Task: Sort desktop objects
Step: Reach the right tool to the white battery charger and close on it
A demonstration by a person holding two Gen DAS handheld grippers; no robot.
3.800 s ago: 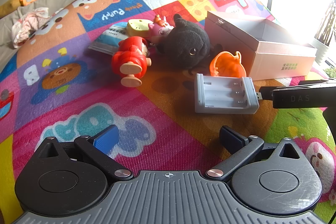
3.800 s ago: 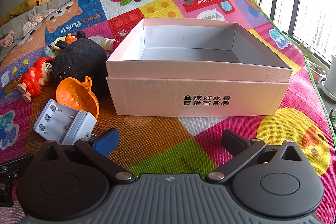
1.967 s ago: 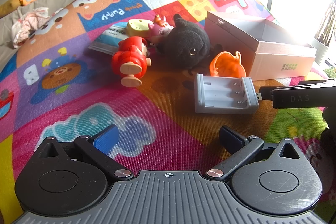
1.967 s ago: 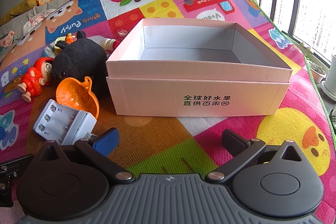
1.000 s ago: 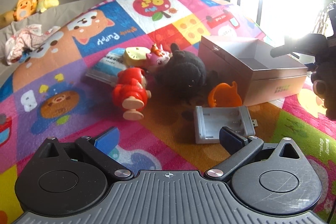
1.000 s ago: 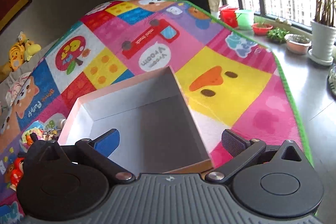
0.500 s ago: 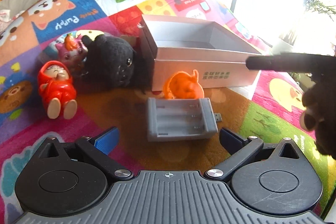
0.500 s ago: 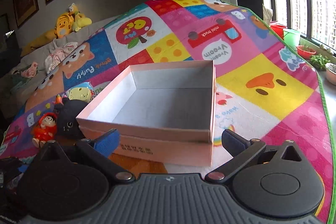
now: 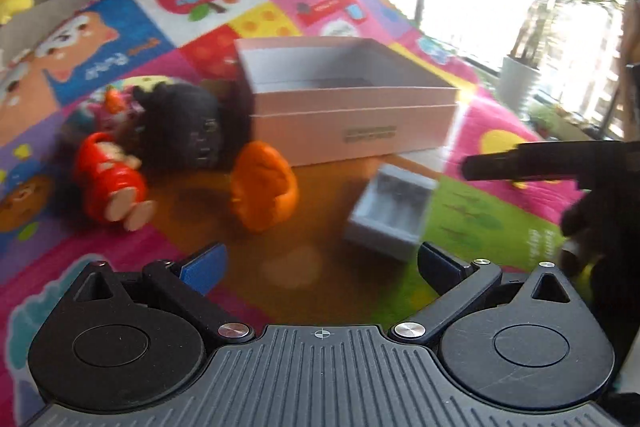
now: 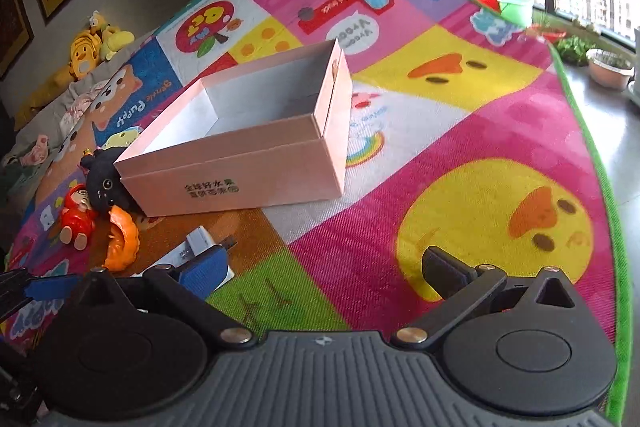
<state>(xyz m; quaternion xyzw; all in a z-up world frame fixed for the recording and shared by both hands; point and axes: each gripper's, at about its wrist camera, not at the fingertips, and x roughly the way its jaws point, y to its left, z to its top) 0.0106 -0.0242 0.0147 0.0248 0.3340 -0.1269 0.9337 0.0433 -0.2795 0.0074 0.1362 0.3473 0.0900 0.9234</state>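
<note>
Two grippers hover with fingers spread, holding nothing. The charger lies on the mat just ahead of the left gripper, nearer its right finger, long axis skewed toward the empty box beyond. The right gripper is farther off.

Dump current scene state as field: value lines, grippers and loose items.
surface: patterned play mat
box: pink cardboard box, open, nothing visible inside
left gripper: open, holding nothing
right gripper: open, holding nothing
nearest item to left gripper: grey battery charger, on the mat
other loose items: orange pumpkin toy, red doll, black plush, all left of the box
items in box: none seen
</note>
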